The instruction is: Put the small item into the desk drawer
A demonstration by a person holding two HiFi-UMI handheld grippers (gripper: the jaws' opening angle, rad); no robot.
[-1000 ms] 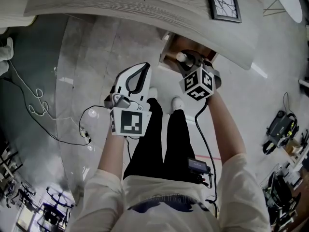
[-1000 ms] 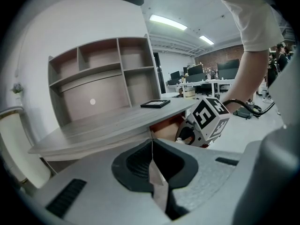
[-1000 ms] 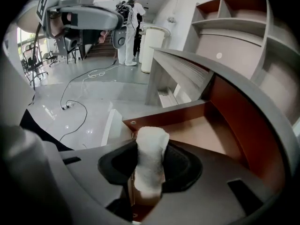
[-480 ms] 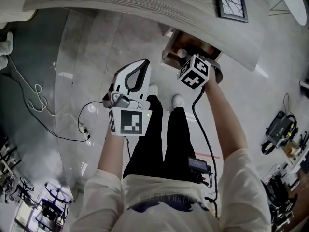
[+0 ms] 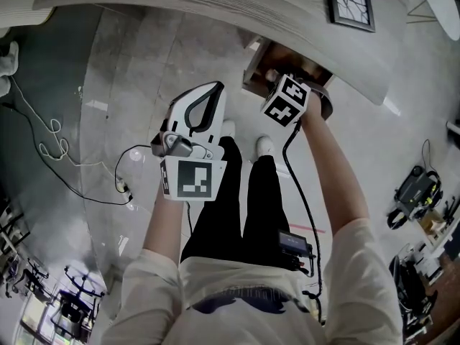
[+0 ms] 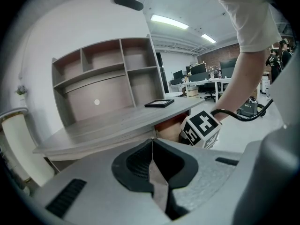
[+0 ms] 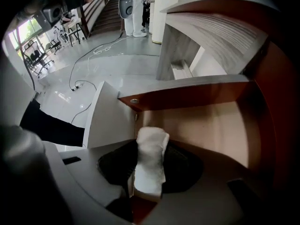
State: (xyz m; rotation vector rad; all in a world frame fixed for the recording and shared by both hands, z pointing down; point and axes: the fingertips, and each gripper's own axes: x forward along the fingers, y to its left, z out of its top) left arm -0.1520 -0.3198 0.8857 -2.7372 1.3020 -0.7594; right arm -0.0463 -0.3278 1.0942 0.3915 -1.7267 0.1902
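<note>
The small item (image 7: 151, 159) is a white folded pad, pinched upright between the jaws of my right gripper (image 7: 149, 172), which is shut on it. That gripper points steeply down into the open desk drawer (image 7: 206, 125), over its brown floor. In the head view its marker cube (image 5: 289, 100) hangs over the drawer (image 5: 260, 65), which sticks out from under the grey desk top (image 5: 215, 6); its jaws are hidden there. My left gripper (image 5: 195, 117) is held out to the left of the drawer, jaws shut on nothing. Its jaws (image 6: 152, 170) meet in a seam.
A black picture frame (image 5: 350, 2) lies on the desk top. The drawer's white front panel (image 7: 105, 121) faces me. Cables (image 5: 50, 142) trail over the grey floor at left. My shoes (image 5: 263, 146) stand just before the drawer. Gear (image 5: 413, 189) sits on the floor at right.
My right gripper has sunk towards the drawer and tipped further downward, with the white pad still in it. The left gripper has stayed where it was.
</note>
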